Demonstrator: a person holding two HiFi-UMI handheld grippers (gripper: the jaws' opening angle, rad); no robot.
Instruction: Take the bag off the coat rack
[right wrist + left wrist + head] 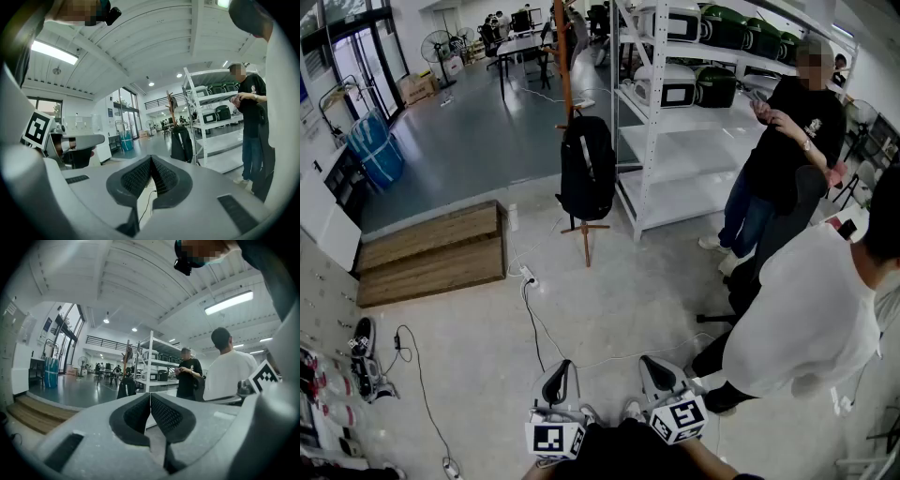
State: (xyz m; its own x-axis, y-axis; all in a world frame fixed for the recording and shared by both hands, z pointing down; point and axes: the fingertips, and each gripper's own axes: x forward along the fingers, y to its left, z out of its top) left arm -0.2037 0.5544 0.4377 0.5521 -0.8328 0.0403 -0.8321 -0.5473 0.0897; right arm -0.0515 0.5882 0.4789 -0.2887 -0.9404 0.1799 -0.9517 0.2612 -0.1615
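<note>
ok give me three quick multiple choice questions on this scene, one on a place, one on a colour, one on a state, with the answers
1. Where is the bag?
A. lying on the floor
B. hanging on the coat rack
C. over a person's shoulder

2. What colour is the bag?
A. black
B. blue
C. white

3. How do the jaws of the left gripper and the right gripper stand?
A. both wide apart
B. left closed on a strap, right apart
C. both together, nothing between them

Answers:
1 B: it hangs from the rack's pole, beside the white shelving.
2 A: it looks black in all three views.
3 C: each gripper view shows its pads meeting with nothing between them.
</note>
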